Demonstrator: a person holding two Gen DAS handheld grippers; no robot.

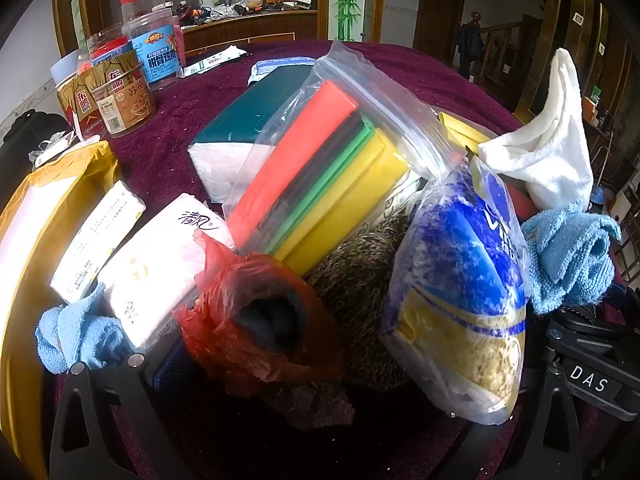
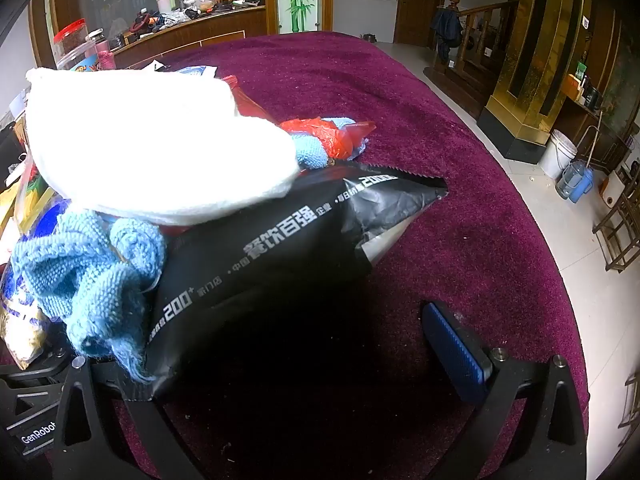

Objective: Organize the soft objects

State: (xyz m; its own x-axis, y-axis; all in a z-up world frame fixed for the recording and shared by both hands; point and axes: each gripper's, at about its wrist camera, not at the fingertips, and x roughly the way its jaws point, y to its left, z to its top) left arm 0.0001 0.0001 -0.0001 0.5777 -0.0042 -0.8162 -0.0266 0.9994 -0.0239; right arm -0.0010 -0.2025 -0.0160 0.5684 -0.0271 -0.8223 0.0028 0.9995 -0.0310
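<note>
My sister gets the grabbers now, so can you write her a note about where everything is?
Left gripper: open, around the red plastic bag, not squeezing yet.
Right gripper: open, black foil pouch between its fingers.
Soft things sit heaped on the purple tablecloth: white cloth on top, blue towel beside the pouch, another blue rag by the tissue packs, zip bag of colored sheets in the middle.
Done: nothing looks sorted yet.
Left: separate and sort the pile.

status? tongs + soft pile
Left tongs open around red plastic bag. Right tongs open, black foil pouch between fingers. White cloth and blue towel crowd right tongs.
</note>
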